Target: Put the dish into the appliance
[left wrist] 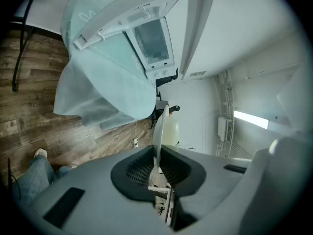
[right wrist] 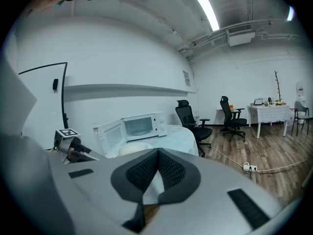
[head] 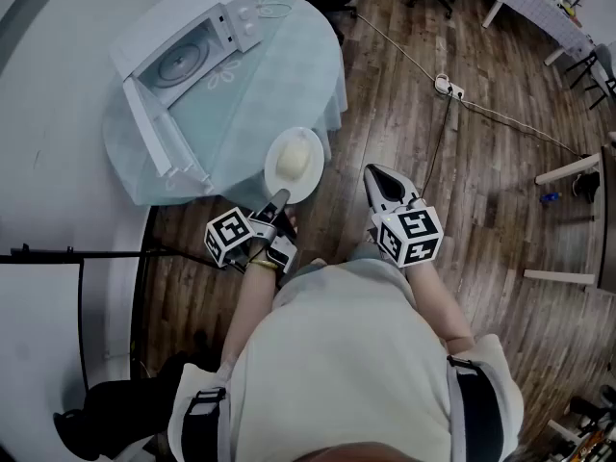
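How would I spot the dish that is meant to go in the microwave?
Find the round table draped in pale teal, with a white open microwave on it. At the table's near edge is a white plate bearing a mound of pale food, gripped by its rim in the left tongs. It is the only dish in sight.

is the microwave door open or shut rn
Open: the door of the microwave is swung out, and the turntable inside shows.
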`<state>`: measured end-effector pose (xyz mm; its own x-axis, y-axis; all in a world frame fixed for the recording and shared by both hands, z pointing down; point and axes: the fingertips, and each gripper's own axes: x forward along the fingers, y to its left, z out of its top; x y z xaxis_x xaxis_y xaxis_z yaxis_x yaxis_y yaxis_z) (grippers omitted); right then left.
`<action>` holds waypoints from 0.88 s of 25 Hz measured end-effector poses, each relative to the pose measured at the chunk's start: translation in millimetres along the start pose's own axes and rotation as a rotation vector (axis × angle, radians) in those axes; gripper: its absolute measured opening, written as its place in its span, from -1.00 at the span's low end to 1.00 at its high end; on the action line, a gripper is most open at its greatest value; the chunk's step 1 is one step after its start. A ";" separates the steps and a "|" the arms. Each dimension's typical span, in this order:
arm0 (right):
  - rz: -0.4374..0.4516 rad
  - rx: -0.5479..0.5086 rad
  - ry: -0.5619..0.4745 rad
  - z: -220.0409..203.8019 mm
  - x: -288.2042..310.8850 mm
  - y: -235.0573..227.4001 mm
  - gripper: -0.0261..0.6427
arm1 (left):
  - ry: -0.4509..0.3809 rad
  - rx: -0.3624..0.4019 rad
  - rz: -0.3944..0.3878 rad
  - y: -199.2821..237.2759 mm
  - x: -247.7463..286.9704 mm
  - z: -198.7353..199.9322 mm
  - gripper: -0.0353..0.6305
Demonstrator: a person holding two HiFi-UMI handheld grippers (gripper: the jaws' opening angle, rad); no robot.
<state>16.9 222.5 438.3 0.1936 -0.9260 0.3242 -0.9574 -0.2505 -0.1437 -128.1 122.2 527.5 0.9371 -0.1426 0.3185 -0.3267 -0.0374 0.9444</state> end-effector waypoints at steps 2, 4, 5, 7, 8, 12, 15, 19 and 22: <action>-0.002 0.004 -0.009 -0.5 -3.5 6.7 -0.90 | 0.012 0.019 0.005 -1.2 -3.9 -2.0 -0.78; -0.004 0.007 -0.014 -3.1 -7.5 14.0 -0.90 | 0.022 0.034 0.009 -1.0 -8.7 -4.5 -0.78; -0.003 0.009 -0.015 -5.1 -9.2 17.7 -0.90 | 0.026 0.036 0.009 -0.6 -11.4 -5.8 -0.77; 0.002 0.010 -0.011 -8.9 -10.9 25.1 -0.90 | 0.026 0.033 0.006 0.4 -17.2 -7.2 -0.77; 0.008 0.007 -0.009 -10.5 -11.2 29.1 -0.90 | 0.023 0.033 0.005 0.9 -20.4 -7.2 -0.78; 0.030 -0.010 0.004 -15.7 -9.9 44.2 -0.90 | 0.014 0.041 0.008 5.6 -30.8 -3.8 -0.78; 0.064 -0.005 0.005 -16.4 -7.3 55.6 -0.90 | 0.004 0.035 0.010 9.5 -37.2 -0.7 -0.78; 0.085 0.005 0.004 -15.2 -3.2 65.3 -0.90 | -0.002 0.031 0.010 11.1 -44.2 1.1 -0.77; 0.091 0.008 0.008 -18.2 -0.1 71.8 -0.90 | -0.001 0.033 0.016 14.4 -48.7 3.0 -0.77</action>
<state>-55.8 209.8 445.0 0.1042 -0.9426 0.3171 -0.9691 -0.1679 -0.1807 -178.7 125.6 525.4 0.9318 -0.1442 0.3332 -0.3453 -0.0679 0.9360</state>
